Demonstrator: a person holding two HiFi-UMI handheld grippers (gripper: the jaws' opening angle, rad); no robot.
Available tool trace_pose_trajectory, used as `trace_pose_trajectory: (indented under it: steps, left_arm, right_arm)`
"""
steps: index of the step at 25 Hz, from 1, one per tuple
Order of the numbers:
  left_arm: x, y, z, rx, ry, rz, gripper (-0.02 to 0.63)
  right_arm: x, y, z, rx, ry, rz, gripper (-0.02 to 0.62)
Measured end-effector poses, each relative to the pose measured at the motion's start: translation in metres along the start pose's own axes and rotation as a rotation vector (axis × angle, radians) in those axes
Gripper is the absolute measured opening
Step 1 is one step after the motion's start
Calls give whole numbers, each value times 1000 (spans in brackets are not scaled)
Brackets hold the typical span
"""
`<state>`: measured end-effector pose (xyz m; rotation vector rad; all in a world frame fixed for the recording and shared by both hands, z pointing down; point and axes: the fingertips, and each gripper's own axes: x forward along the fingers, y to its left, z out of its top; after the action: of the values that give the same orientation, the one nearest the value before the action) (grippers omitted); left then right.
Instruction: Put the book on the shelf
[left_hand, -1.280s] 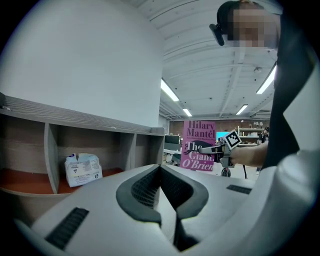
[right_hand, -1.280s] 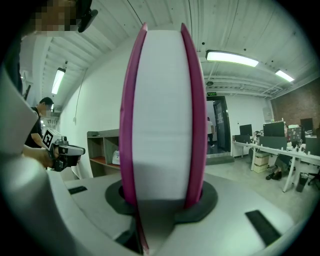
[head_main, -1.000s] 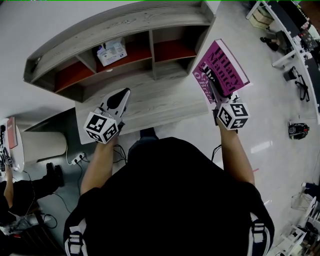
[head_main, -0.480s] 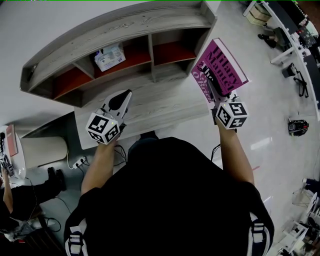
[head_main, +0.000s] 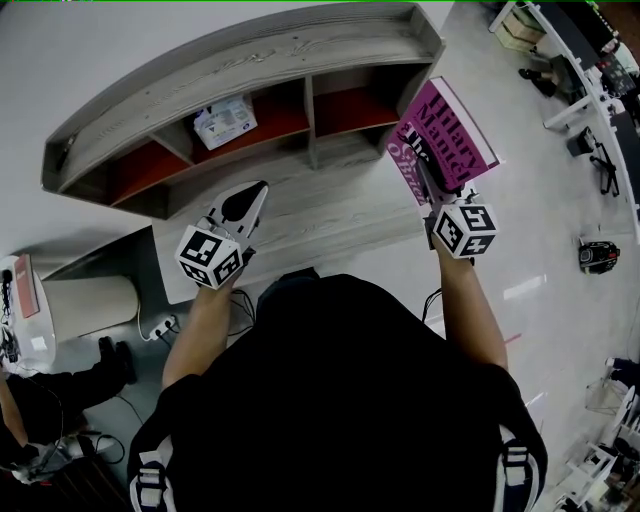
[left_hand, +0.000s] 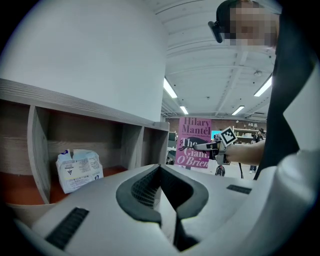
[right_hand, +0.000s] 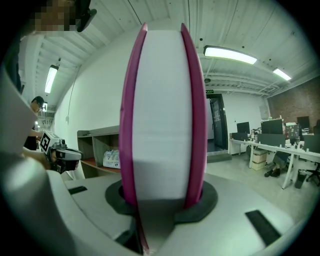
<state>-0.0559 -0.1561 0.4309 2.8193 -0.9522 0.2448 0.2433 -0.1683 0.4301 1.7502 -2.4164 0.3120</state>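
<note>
overall light: bright, even, indoor.
source: long ceiling tubes (right_hand: 235, 54), seen in both gripper views.
glare: pale streak on the glossy floor (head_main: 520, 292) in the head view.
shadow: shelf (head_main: 260, 52) compartments dark inside; person's torso (head_main: 340, 400) nearly black.
distortion: strong fisheye, straight edges bowed, black corners in gripper views.
focus: book (right_hand: 162, 125) page edge soft up close; background sharper.

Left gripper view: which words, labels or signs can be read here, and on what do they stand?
"Hilary Mantel": top of the cover of the magenta book.
"The Giant O'Brien": lower on that cover.
White plastic packet in the grey wooden shelf: print too small to read.
</note>
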Motion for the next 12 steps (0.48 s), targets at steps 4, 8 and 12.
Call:
trace_pose_trajectory:
  steps: [4,8,12]
  left_arm:
    - [1,14,2,2,3,6,20]
    - [3,25,4,3,5,9,20]
    - [6,31,2,0,13,4,20]
  right_arm:
    - [10,0,0,3,3,-7,150]
    - [18,-2,-3,7,8,-17,150]
    - [24,-5,-8,9,14,-34,150]
